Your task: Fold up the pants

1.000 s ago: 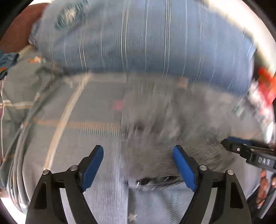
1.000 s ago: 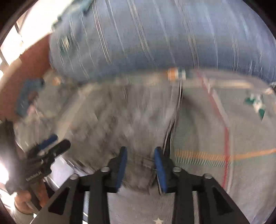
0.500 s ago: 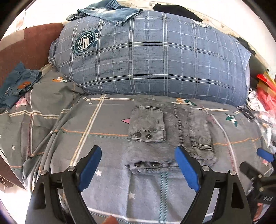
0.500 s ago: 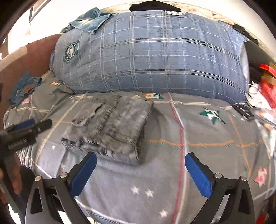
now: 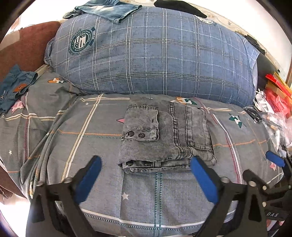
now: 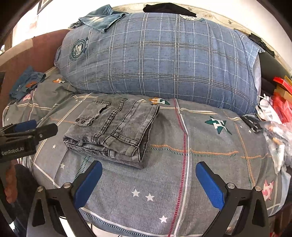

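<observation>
The grey denim pants (image 5: 166, 138) lie folded into a compact rectangle on the grey plaid bedcover (image 5: 91, 138), with a pocket flap and two snaps on top. They also show in the right wrist view (image 6: 113, 127), left of centre. My left gripper (image 5: 146, 178) is open and empty, held back just in front of the pants' near edge. My right gripper (image 6: 148, 180) is open and empty, to the right of the pants and nearer the bed's front edge. Each gripper shows at the edge of the other's view.
A large blue plaid pillow (image 5: 155, 54) stands behind the pants. Blue jeans (image 5: 105, 9) lie on top of it and another blue denim piece (image 5: 14, 85) lies at the far left. Red boxes and plastic wrappers (image 5: 273, 109) clutter the right side.
A second ago both grippers were close over the pants, the right one nearly shut on the fabric. Both have since pulled back toward the bed's front edge, and the right gripper has opened wide.
</observation>
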{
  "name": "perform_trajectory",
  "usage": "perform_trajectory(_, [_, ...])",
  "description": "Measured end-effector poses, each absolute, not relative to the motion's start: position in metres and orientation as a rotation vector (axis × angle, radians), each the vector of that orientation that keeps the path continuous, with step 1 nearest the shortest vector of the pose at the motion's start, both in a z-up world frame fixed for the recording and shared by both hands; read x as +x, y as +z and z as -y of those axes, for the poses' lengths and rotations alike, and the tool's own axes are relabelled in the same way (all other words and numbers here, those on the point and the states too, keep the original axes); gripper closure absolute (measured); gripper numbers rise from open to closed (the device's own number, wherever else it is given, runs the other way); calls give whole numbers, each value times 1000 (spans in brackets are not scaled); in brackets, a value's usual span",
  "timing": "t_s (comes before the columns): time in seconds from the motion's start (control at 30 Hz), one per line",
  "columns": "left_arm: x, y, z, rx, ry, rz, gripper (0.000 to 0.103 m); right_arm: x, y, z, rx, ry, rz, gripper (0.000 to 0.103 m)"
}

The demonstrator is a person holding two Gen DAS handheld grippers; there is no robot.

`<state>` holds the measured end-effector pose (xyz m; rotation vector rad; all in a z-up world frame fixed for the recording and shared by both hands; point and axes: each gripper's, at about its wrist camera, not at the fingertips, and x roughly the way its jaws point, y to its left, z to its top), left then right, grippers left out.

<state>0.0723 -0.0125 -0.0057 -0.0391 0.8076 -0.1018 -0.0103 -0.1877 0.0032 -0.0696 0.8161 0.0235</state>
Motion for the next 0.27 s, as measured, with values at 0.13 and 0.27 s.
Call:
perform_trajectory(0.13, [76, -4, 14, -35, -131, -788, 0, -6, -2, 188, -71, 27, -838, 0])
perform_trajectory(0.27, [82, -4, 16, -50, -143, -804, 0, -2, -4, 187, -60, 30, -843, 0])
